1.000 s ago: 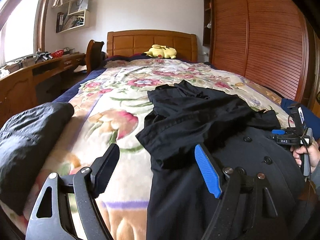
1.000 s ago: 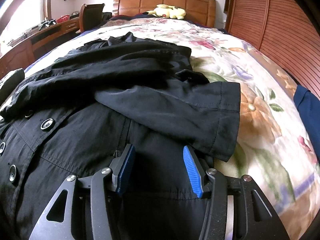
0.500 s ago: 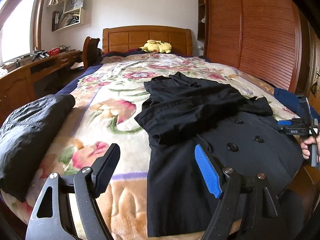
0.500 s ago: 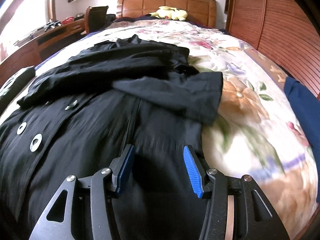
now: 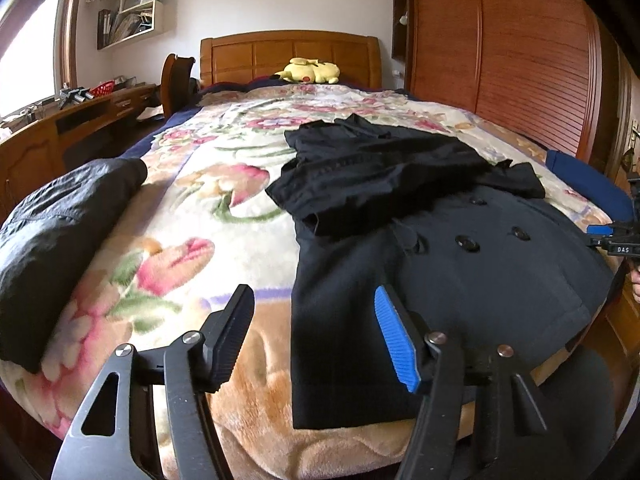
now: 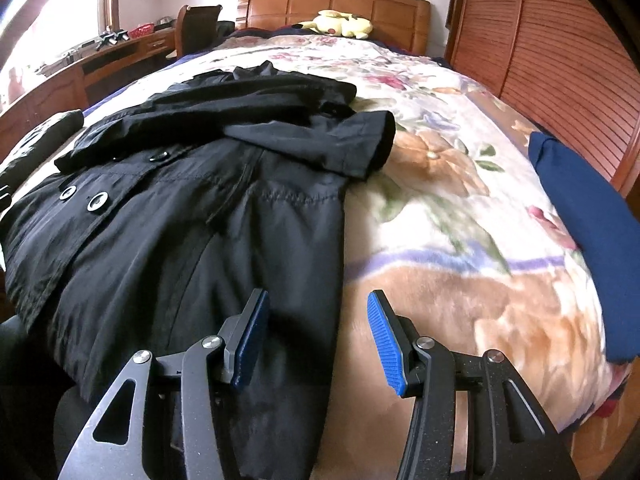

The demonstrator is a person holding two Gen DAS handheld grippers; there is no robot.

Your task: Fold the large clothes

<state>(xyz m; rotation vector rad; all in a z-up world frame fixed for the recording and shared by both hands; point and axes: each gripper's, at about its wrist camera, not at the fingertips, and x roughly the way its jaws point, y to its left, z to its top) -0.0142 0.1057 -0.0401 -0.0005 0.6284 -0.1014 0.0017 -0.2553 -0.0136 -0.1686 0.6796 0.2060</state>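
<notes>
A long black buttoned coat [image 5: 440,248] lies on the floral blanket [image 5: 208,184] of the bed, both sleeves folded across its chest, its hem hanging over the foot edge. It also shows in the right wrist view [image 6: 180,220]. My left gripper [image 5: 316,336] is open and empty, held above the coat's left hem edge near the foot of the bed. My right gripper [image 6: 316,340] is open and empty above the coat's right hem edge. The right gripper also shows at the far right of the left wrist view [image 5: 620,236].
A dark folded garment [image 5: 60,236] lies at the bed's left edge. A blue garment [image 6: 588,220] lies at the right edge. A yellow plush [image 5: 310,72] sits by the headboard. A wooden desk [image 5: 60,128] stands on the left, a slatted wardrobe [image 5: 520,52] on the right.
Both grippers have pulled back from the folded sleeves toward the foot of the bed, still open. The coat has not moved.
</notes>
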